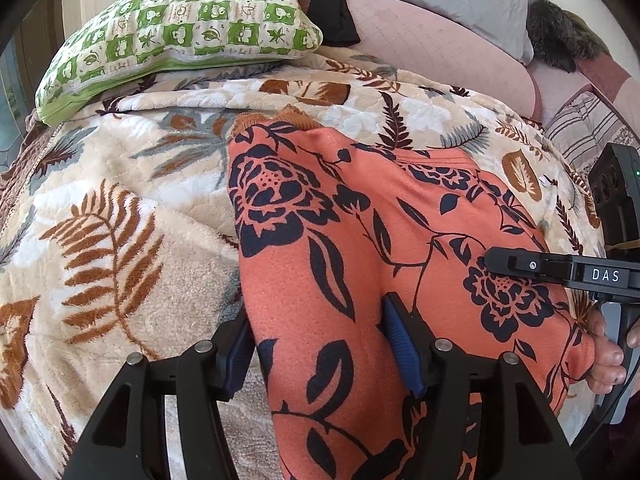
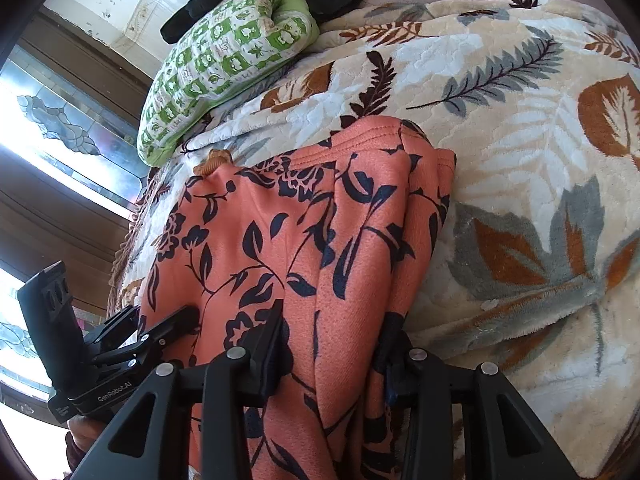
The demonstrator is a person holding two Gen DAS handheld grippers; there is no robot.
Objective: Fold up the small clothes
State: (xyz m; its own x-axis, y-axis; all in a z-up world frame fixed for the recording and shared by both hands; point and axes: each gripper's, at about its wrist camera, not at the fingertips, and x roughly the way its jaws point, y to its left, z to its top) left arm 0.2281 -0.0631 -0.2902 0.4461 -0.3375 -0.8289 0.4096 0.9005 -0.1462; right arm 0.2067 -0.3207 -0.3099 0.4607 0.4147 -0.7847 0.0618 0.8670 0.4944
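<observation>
orange floral garment (image 1: 360,240) lies on the leaf-print blanket (image 1: 120,220) of the bed, already doubled lengthwise by the look of its layered edge, with a green checked pillow (image 1: 180,36) beyond it. left tongs (image 1: 320,348) stand apart astride the near cloth, their pads seemingly off it. right tongs (image 2: 332,344) are clamped on a bunched fold of the garment. judging from this, one fold is done; a crosswise fold and smoothing seem left.
</observation>
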